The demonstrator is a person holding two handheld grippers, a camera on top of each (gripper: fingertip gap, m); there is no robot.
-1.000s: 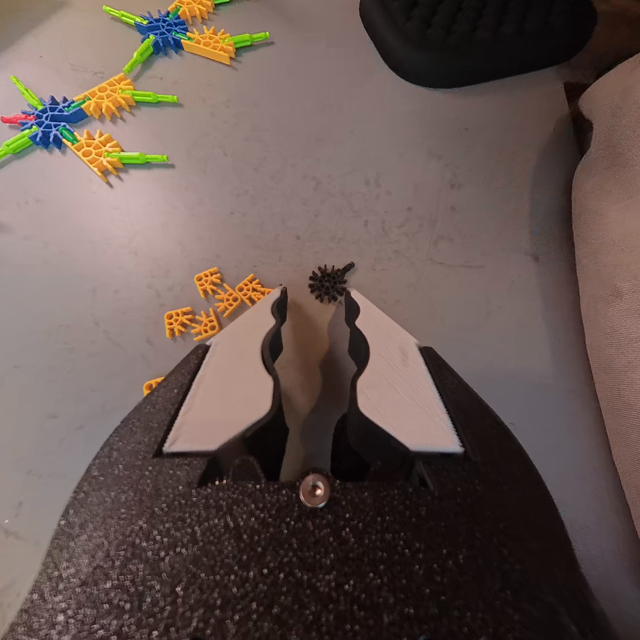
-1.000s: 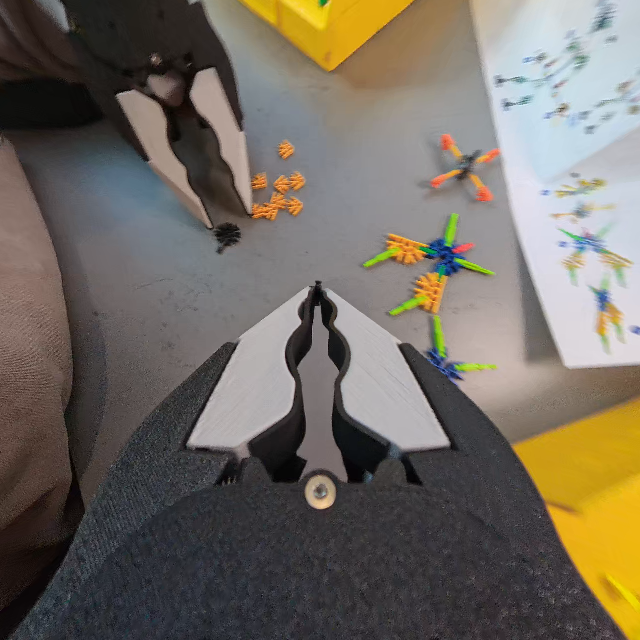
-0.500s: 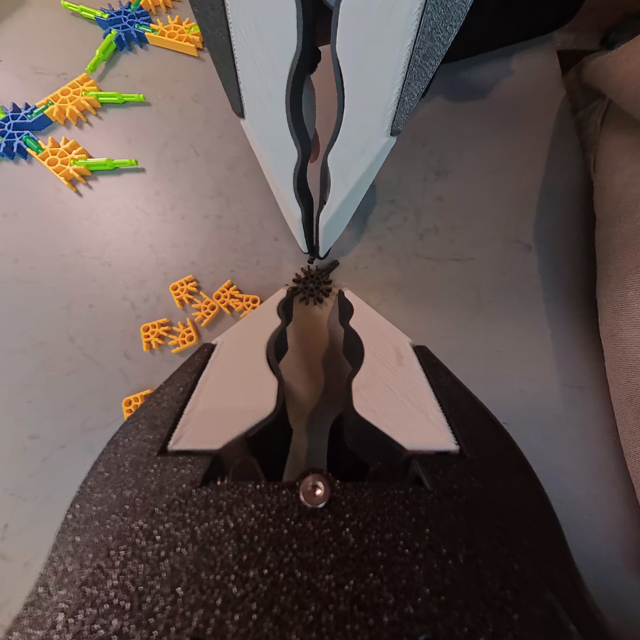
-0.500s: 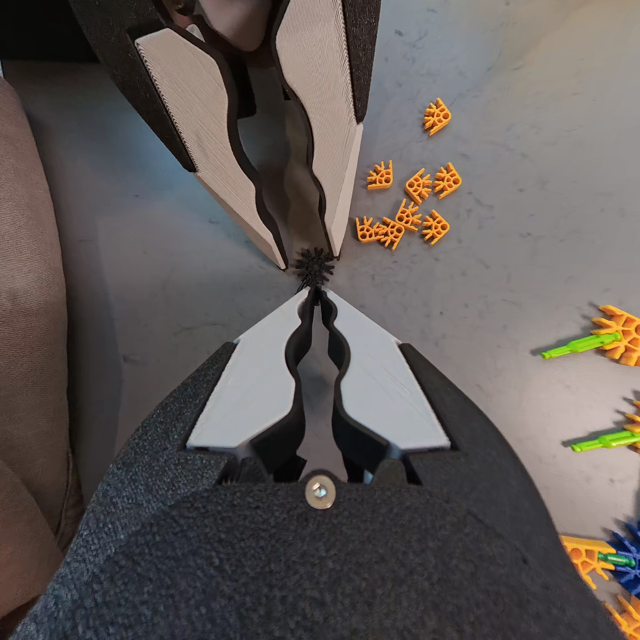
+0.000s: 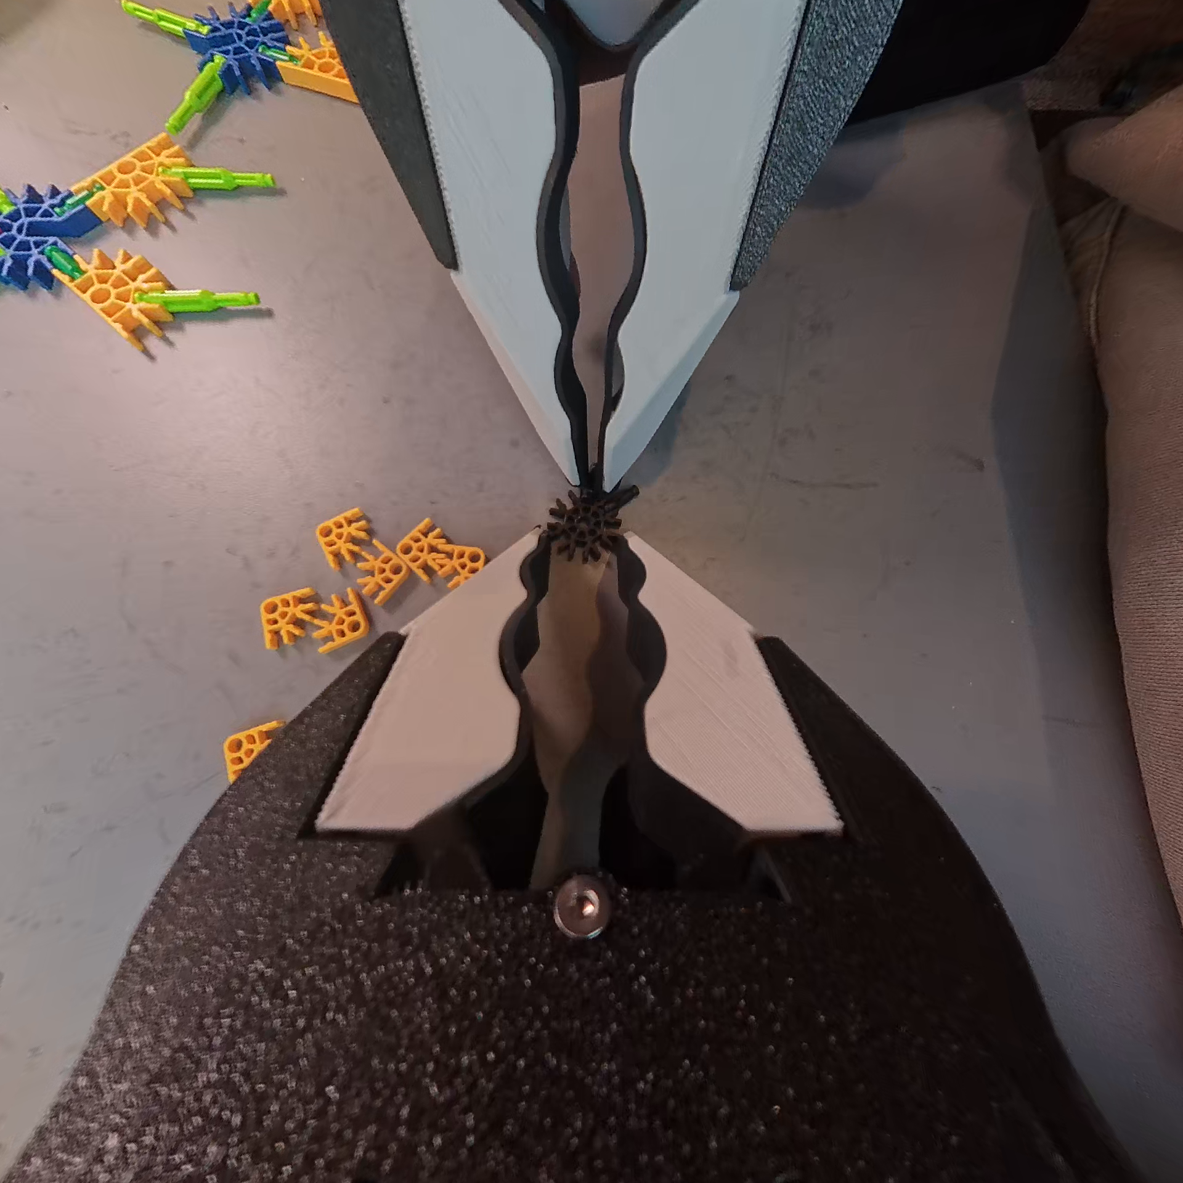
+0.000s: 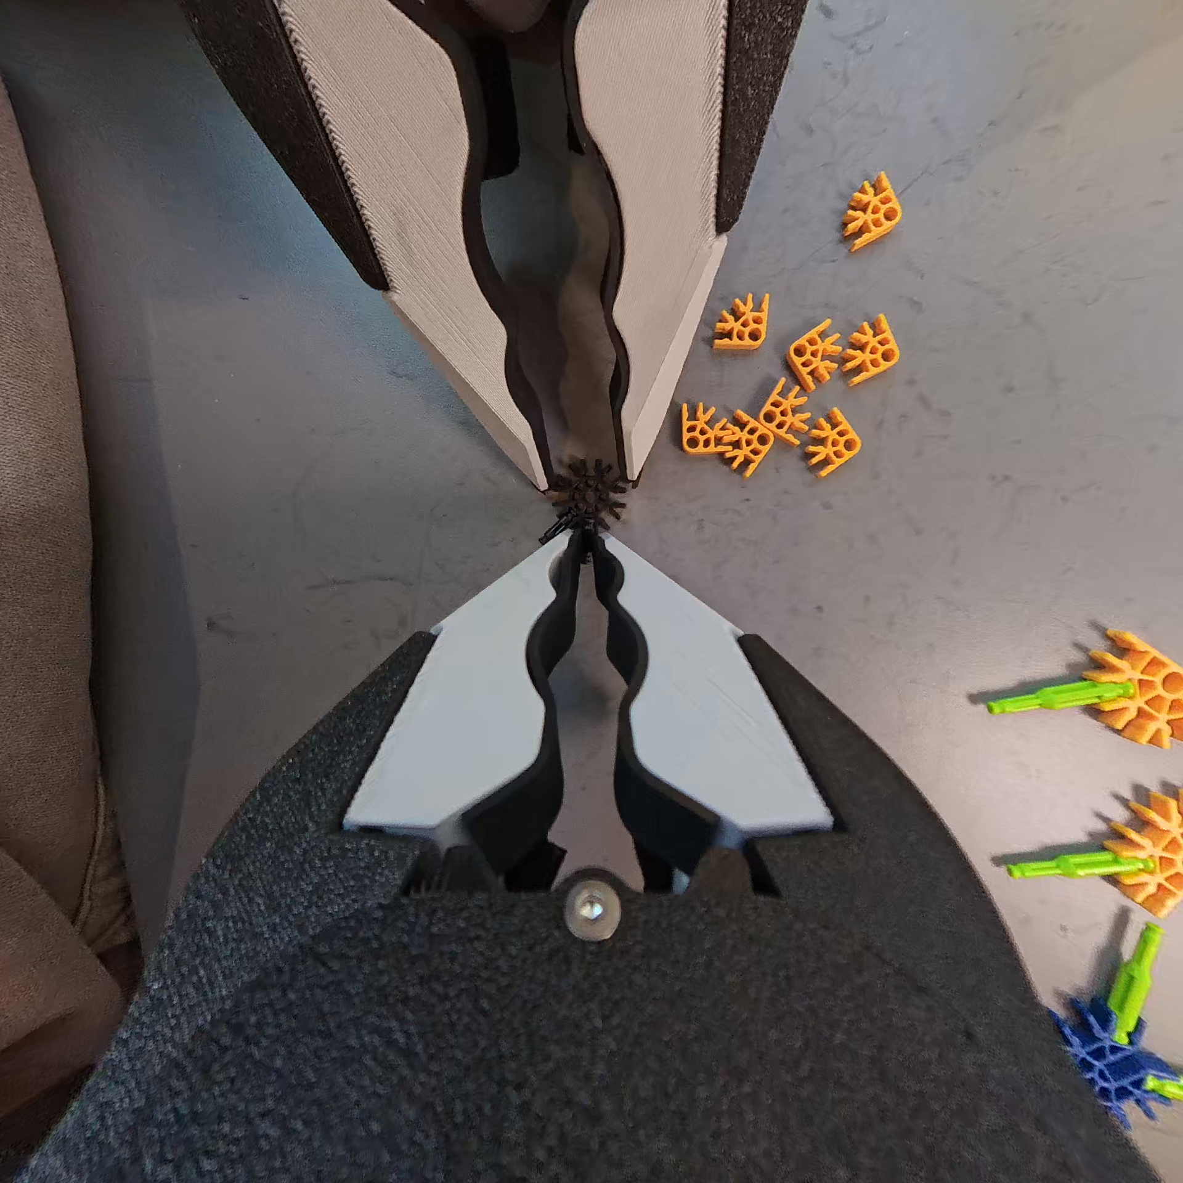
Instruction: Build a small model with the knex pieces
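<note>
A small black snowflake-shaped connector [image 5: 586, 528] lies on the grey table [image 5: 864, 544], with a short black rod [image 5: 630, 493] sticking out of one side. My left gripper [image 5: 584, 534] has its two tips pressed against the connector's sides, shut on it. My right gripper [image 6: 586, 544] faces it from the other side, tip to tip. It is shut on a thin black rod whose end meets the connector [image 6: 589, 493]. The right gripper also shows in the left wrist view [image 5: 592, 474], and the left gripper in the right wrist view [image 6: 587, 480].
Several loose orange connectors [image 5: 378, 570] lie just left of my left gripper, also in the right wrist view [image 6: 787, 397]. Blue, orange and green built pieces [image 5: 115, 243] lie farther left. A beige cushion [image 5: 1139, 576] borders the table on the other side. My left and right fingertips are right by each other.
The right gripper has come in from afar until its tip meets the connector. The left gripper has slid forward around the connector and its jaws have narrowed onto it.
</note>
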